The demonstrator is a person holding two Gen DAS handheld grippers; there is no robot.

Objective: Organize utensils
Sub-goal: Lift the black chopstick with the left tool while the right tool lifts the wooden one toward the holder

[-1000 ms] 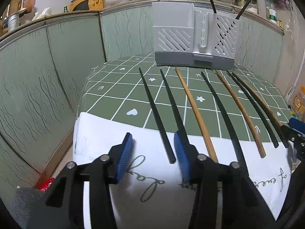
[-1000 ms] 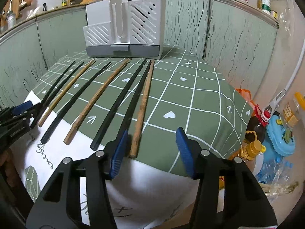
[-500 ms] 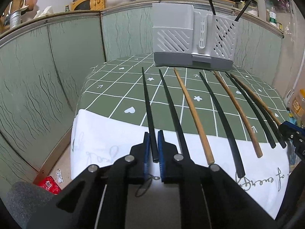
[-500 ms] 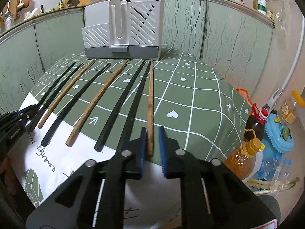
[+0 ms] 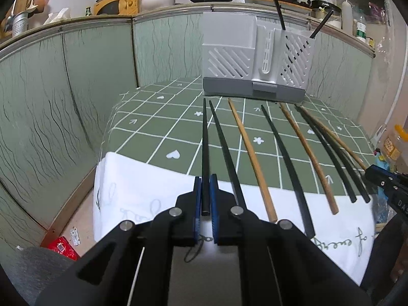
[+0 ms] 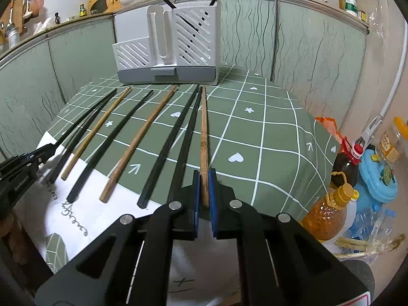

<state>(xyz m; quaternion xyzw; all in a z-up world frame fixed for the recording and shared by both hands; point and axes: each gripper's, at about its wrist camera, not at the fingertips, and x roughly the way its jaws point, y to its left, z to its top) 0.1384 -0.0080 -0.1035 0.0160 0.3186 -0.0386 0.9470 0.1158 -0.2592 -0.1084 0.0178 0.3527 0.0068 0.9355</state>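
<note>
Several chopsticks, black and brown, lie fanned out on a green checked tablecloth (image 5: pixel 178 132). My left gripper (image 5: pixel 205 179) is shut on the near end of the leftmost black chopstick (image 5: pixel 204 140). My right gripper (image 6: pixel 204 176) is shut on the near end of the rightmost brown chopstick (image 6: pixel 203 127). A white slotted utensil holder (image 5: pixel 255 58) stands at the far edge of the table, with two black chopsticks upright in its right compartment; it also shows in the right wrist view (image 6: pixel 168 48).
A white cloth (image 5: pixel 142 199) covers the near table edge. Green panelled walls enclose the table. Oil bottles (image 6: pixel 329 214) and a blue container (image 6: pixel 377 183) stand on the floor to the right. A red packet (image 5: pixel 61 247) lies on the floor at left.
Both grippers went from wide open to shut, each closing on a chopstick end: the left on the leftmost black one, the right on the rightmost brown one. Both held chopsticks have swung slightly.
</note>
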